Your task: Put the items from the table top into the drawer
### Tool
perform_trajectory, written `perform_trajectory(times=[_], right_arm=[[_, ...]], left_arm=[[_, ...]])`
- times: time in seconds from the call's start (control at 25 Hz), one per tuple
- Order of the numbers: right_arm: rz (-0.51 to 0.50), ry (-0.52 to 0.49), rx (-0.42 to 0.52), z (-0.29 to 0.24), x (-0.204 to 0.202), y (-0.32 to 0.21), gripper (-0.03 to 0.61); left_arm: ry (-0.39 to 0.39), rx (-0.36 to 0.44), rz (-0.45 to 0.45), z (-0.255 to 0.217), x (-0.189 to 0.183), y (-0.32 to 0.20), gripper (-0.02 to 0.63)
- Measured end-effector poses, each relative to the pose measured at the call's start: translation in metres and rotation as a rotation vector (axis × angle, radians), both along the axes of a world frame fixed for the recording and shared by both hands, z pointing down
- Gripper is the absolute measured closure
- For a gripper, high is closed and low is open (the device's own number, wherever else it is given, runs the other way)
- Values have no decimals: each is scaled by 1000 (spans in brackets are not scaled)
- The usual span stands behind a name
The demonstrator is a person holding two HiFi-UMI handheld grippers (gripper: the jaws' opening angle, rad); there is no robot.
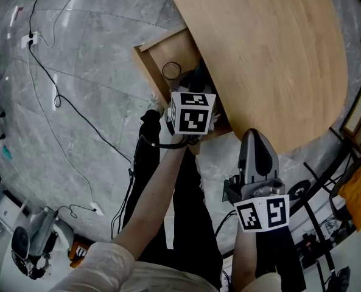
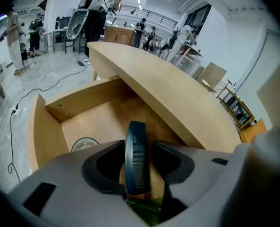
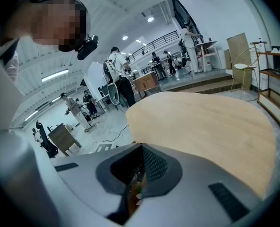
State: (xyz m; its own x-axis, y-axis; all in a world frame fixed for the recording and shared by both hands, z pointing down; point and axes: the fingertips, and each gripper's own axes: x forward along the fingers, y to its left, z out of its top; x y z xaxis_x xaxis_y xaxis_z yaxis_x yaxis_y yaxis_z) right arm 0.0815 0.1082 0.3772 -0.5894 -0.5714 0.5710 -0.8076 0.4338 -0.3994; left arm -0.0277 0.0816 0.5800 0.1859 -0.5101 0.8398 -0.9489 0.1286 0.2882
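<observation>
My left gripper (image 1: 193, 83) hangs over the open wooden drawer (image 1: 145, 56) under the round table top (image 1: 265, 47). In the left gripper view its jaws (image 2: 137, 150) are shut on a dark disc with a ribbed rim (image 2: 137, 160), held on edge, with something green (image 2: 147, 209) below it. A round clear ring-shaped thing (image 1: 171, 70) lies on the drawer floor (image 2: 84, 144) near the front wall (image 2: 45, 136). My right gripper (image 1: 257, 137) is by the table's near edge, its jaws (image 3: 139, 167) together with nothing held. The table top (image 3: 210, 126) looks bare.
Cables and a power strip (image 1: 28, 39) run over the grey floor left of the drawer. Equipment (image 1: 31, 239) lies at the lower left, and a dark frame with an orange cloth (image 1: 357, 193) stands at the right. People stand far off in the hall (image 2: 17, 32).
</observation>
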Motion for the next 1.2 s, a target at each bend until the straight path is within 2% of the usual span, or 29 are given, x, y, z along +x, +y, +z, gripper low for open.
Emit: perform_trajectory(times=[0.08,0.2,0.64,0.68,0.72,0.76,0.8,0.92,1.0,1.2], right_arm=[[5,-1,6,-2,0,-1,574],[9,-9,7,-5,-4,0,574],[-20,-22,37,-18,-23,-3,574],[-26,-26,45,-22,-27,-5,574],[-35,-30,56,-27,-32,-8,574],[-47,-32,72,-33,-37,-10,574],[-60,-31,91,-41,-42,-13,574],[-79,-18,146,-75,-52,-25,574],[-59,-11,186,-112,-54,-40,574],[-9,-47,392,-228,-74,-89,574]], left_arm=[[8,-25,53,3,8,3,354],[7,-18,81,-3,12,6,354],[14,32,54,-41,-11,1,357],[3,41,45,-49,-18,-2,381],[-23,59,31,-60,-27,-7,444],[-56,85,18,-72,-37,-12,552],[-79,114,12,-87,-46,-17,604],[-59,187,24,-145,-62,-25,604],[-58,239,37,-202,-68,-33,604],[-121,536,63,-385,-87,-77,604]])
